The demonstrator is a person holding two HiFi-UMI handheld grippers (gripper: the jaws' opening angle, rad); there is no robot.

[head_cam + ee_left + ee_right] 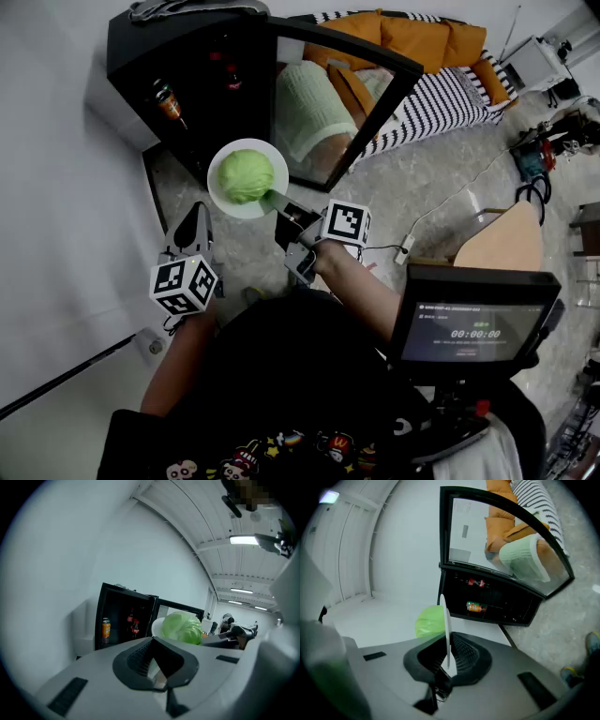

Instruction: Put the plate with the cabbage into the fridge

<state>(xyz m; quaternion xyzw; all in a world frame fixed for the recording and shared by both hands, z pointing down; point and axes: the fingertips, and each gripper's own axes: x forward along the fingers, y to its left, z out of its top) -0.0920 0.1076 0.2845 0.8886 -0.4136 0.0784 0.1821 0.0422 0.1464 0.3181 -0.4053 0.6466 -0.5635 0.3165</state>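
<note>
Plainly, one round white plate (pixel 223 195) bearing one pale green cabbage head (pixel 246 175) hung at upper middle of the head view, before one open black fridge (pixel 141 42). Of two claws, the right claw (pixel 275 200) was clamped on the plate's rim. The left claw (pixel 194 220), lower left, was closed and empty. One orange can (pixel 167 101) showed inside, and the rest was too dark to make out.

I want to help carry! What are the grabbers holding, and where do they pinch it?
The right gripper pinches the white plate by its rim, with the cabbage on it. The left gripper holds nothing.
</note>
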